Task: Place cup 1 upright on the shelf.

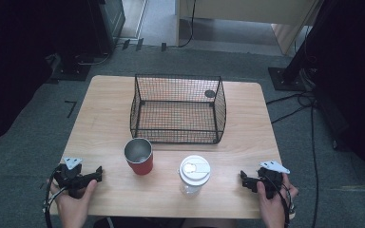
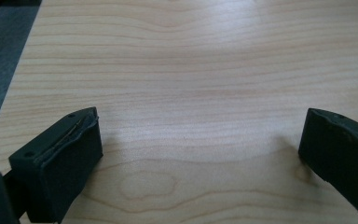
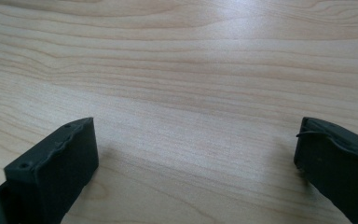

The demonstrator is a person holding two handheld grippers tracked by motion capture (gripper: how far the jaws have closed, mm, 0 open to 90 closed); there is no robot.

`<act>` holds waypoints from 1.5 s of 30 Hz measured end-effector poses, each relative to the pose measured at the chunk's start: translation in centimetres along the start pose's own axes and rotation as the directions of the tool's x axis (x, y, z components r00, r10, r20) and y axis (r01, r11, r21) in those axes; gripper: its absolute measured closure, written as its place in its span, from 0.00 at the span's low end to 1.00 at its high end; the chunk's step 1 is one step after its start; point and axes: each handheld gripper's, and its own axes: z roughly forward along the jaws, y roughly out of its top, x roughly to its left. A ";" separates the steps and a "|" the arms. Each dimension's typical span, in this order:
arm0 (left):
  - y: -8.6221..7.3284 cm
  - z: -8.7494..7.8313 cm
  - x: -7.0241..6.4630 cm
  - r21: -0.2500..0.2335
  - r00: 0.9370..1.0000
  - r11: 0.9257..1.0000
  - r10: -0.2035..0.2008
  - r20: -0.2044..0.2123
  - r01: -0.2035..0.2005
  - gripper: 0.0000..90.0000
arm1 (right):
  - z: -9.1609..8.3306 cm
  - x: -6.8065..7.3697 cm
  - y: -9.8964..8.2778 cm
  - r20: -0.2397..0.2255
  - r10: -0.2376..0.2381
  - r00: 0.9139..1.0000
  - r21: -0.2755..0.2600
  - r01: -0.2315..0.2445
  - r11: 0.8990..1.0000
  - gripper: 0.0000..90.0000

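Looking down from the high view, I see my left gripper [image 1: 89, 177] and right gripper [image 1: 250, 182] resting at the near corners of the wooden table [image 1: 100, 95], but its jaws are too small and dark there to judge. My forearms are cut off at the bottom edge. The left gripper view settles it: left gripper [image 2: 200, 140] jaws spread wide over bare wood grain, nothing between. The right gripper view gives the same for the right gripper [image 3: 196, 144]. Between my hands stand a red cup [image 1: 139, 156] with a metallic inside, near the left gripper, and a clear cup with white lid [image 1: 194, 175], contents indistinct. Behind them sits a black wire-mesh basket [image 1: 178, 135]; a dark round spot shows through its far mesh, unidentifiable.
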 end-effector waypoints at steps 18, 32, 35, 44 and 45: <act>0.5 -2.7 -2.8 -0.059 0.986 0.992 0.118 0.117 -0.112 0.00 | 0.0 0.0 0.0 -0.001 0.000 1.000 0.000 0.000 1.000 0.00; 1.3 -5.3 -7.4 -0.174 0.933 0.969 0.219 0.286 -0.174 0.00 | 0.0 0.0 0.0 -0.001 0.000 1.000 0.000 0.000 1.000 0.00; 1.4 -5.5 -8.3 -0.185 0.921 0.964 0.243 0.303 -0.193 0.00 | 0.0 0.0 0.0 -0.001 0.000 1.000 0.000 0.000 1.000 0.00; 2.3 -5.7 -10.1 -0.211 0.895 0.952 0.285 0.342 -0.223 0.00 | 0.0 0.0 0.0 -0.001 0.000 1.000 -0.001 0.000 1.000 0.00; 2.4 -5.7 -10.2 -0.214 0.895 0.951 0.286 0.343 -0.222 0.00 | 0.0 0.0 0.0 0.000 0.001 1.000 0.000 -0.001 1.000 0.00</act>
